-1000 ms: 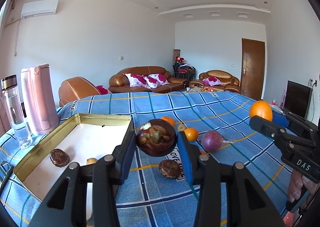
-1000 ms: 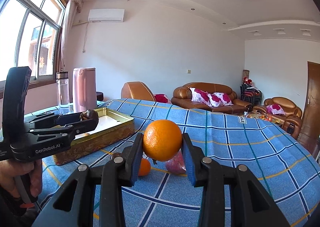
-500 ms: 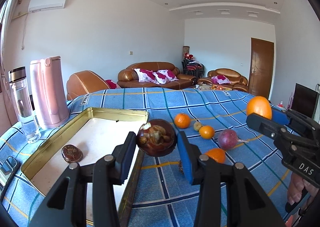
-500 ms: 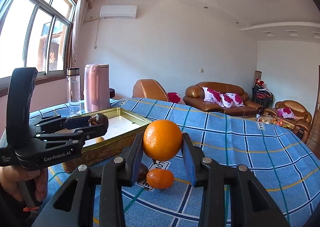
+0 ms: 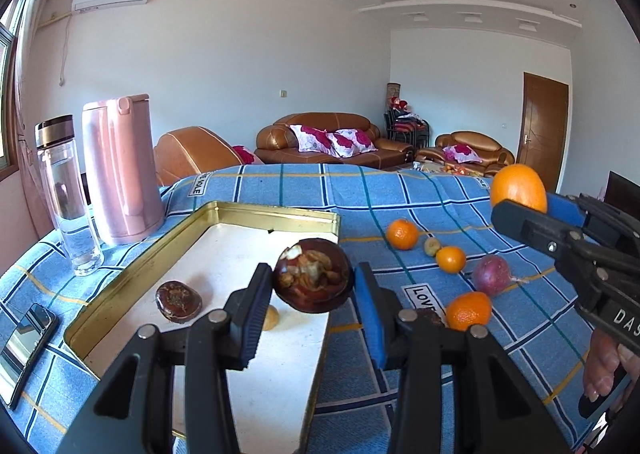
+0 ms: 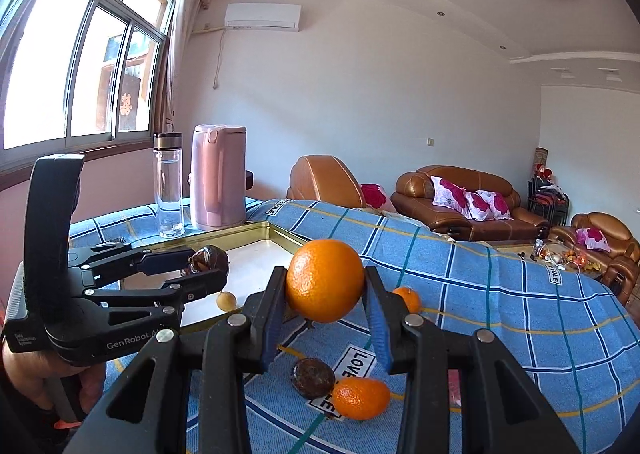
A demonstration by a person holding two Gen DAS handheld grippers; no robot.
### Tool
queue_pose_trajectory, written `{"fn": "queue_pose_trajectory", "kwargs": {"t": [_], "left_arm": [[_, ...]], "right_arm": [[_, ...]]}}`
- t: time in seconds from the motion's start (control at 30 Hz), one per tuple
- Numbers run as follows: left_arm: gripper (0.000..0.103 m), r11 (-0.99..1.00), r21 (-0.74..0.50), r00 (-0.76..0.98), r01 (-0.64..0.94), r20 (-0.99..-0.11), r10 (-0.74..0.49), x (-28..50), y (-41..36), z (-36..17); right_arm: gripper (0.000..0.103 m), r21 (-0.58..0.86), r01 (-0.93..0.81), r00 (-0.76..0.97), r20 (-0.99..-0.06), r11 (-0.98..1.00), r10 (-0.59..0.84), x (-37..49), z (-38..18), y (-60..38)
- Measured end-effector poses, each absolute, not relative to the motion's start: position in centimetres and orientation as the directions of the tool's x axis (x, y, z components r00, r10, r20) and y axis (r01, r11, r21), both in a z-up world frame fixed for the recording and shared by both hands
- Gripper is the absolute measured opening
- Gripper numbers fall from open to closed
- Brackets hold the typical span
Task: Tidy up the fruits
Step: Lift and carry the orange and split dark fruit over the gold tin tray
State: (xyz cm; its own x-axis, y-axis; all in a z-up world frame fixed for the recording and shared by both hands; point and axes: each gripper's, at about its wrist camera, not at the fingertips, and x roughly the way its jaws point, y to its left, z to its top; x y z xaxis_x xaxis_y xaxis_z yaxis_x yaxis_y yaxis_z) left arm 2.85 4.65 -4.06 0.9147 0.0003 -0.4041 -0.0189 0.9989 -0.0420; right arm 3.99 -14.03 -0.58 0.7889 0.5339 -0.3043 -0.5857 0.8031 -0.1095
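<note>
My left gripper (image 5: 313, 292) is shut on a dark brown mangosteen (image 5: 314, 277) and holds it over the right part of the gold tin tray (image 5: 276, 211). Inside the tray lie another brown fruit (image 5: 178, 301) and a small yellow fruit (image 5: 271, 318). My right gripper (image 6: 325, 316) is shut on a large orange (image 6: 325, 281), held above the blue checked cloth. The same orange (image 5: 518, 187) shows at the right of the left wrist view. Loose on the cloth are small oranges (image 5: 402, 234) (image 5: 451, 259) (image 5: 469, 311), a purple passion fruit (image 5: 491, 275) and a brown fruit (image 6: 313, 378).
A pink kettle (image 5: 120, 170) and a clear bottle (image 5: 68, 194) stand left of the tray. A phone (image 5: 24, 350) lies at the cloth's near left. A hand (image 6: 24, 374) holds the left gripper's handle. Sofas stand behind the table.
Both grippers have travelled left with their fruit. The mangosteen now hangs over the tray instead of over the cloth. The orange has come closer to the tray's corner.
</note>
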Motion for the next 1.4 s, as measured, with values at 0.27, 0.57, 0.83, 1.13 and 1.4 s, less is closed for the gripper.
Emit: {"fn": "queue_pose_trajectory", "kwargs": {"t": [0.27,0.57,0.83,1.13,1.4], "left_arm": [[0.044,0.997,-0.052,0.905,-0.048,-0.425,0.021,3.0,6.5,-4.4],[0.044,0.995,-0.058,0.897,-0.084,-0.439,0.050,3.1,8.6,-4.6],[0.044,0.992,-0.050,0.882,-0.119,-0.463,0.083,3.2,9.9,-4.8],[0.044,0.987,-0.046,0.868,-0.154,-0.483,0.113,3.5,11.8,-5.2],[0.044,0.984,-0.039,0.849,-0.174,-0.512,0.130,3.8,13.2,-5.7]], "right_arm": [[0.039,-0.110,-0.627,0.755,-0.330,0.771,0.567,5.1,-0.3,-11.2],[0.039,-0.097,-0.660,0.723,-0.352,0.745,0.594,5.9,-0.2,-8.9],[0.039,-0.088,-0.687,0.693,-0.377,0.721,0.615,6.3,-0.1,-6.8],[0.039,-0.081,-0.715,0.658,-0.414,0.694,0.630,6.9,-0.6,-4.5],[0.039,-0.069,-0.738,0.625,-0.443,0.671,0.642,7.2,-1.3,-2.5]]}}
